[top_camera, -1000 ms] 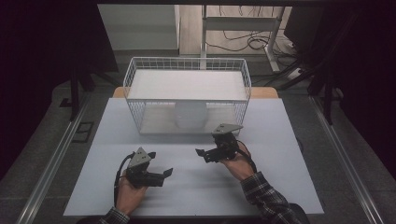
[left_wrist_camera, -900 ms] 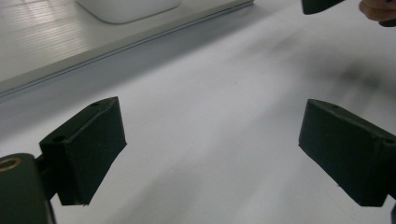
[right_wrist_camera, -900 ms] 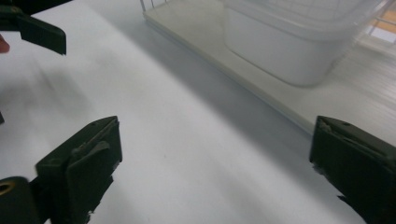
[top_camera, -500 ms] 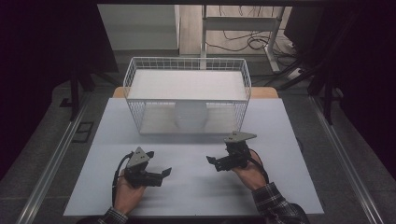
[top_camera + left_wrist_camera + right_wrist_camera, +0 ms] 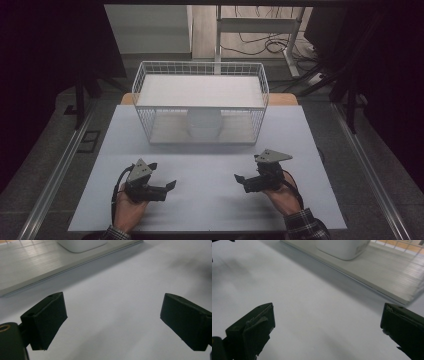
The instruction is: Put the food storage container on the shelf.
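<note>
My left gripper [image 5: 162, 175] hovers low over the white table top [image 5: 210, 150] at the front left, held in a hand, jaws wide apart. In the left gripper view the left gripper [image 5: 112, 320] is open with bare table between its jaws. My right gripper [image 5: 248, 169] is at the front right, also open and empty; the right gripper view shows the right gripper [image 5: 327, 327] spread over bare table. Both point inward, toward each other.
A white wire basket [image 5: 200, 65] stands at the back centre with a white board across its top. Inside it, on a flat white tray [image 5: 30, 262] [image 5: 392, 272], sits a white container [image 5: 204, 125] [image 5: 82, 243] [image 5: 342, 247]. Dark floor and metal rails flank the table.
My right gripper has moved to the right and back toward the table's front edge. My left gripper has shifted slightly left. Both stay open.
</note>
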Tool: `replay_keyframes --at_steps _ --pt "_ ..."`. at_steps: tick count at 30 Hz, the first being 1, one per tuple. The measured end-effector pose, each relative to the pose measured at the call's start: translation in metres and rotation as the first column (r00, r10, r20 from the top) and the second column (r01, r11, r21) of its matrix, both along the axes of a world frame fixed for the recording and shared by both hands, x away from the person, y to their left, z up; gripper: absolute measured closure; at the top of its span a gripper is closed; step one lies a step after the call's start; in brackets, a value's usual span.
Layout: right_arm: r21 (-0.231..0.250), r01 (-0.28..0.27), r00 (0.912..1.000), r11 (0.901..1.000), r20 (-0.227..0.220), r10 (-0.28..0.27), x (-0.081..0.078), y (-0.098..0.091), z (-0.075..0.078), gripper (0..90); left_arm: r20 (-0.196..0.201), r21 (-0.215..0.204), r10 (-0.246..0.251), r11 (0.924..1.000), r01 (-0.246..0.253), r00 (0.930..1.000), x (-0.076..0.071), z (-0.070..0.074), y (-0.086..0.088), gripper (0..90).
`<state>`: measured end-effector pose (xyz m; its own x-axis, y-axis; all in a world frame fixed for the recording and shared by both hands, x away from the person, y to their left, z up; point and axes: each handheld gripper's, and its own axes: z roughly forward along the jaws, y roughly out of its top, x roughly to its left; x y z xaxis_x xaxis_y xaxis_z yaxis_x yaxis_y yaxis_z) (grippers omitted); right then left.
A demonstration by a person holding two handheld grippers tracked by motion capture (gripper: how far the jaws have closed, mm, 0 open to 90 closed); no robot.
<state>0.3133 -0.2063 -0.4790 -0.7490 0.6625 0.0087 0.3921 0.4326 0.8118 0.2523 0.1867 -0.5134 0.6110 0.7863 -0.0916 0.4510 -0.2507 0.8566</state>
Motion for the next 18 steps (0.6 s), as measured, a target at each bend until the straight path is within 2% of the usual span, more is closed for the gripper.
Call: replay_keyframes --at_steps 6,8,11,18 --pt "-0.020 0.035 0.9990 0.9992 0.028 -0.035 -0.008 -0.015 0.000 0.0 0.005 -0.002 0.017 0.9999 -0.017 0.9998 -0.004 0.001 0.007 6.4" --pt "-0.029 0.062 0.9974 0.9976 0.037 -0.061 -0.012 -0.025 -0.001 0.0 0.011 0.006 0.027 0.9996 -0.027 0.9996 -0.007 0.002 0.010 6.4" --pt "-0.033 0.078 0.9962 0.9965 0.041 -0.076 -0.015 -0.032 -0.002 0.0 0.013 0.020 0.034 0.9992 -0.035 0.9993 -0.011 0.002 0.013 6.4" --pt "-0.041 0.102 0.9944 0.9940 0.035 -0.100 -0.026 -0.043 -0.004 0.0 0.015 0.020 0.059 0.9981 -0.059 0.9982 -0.017 0.001 0.021 6.0"
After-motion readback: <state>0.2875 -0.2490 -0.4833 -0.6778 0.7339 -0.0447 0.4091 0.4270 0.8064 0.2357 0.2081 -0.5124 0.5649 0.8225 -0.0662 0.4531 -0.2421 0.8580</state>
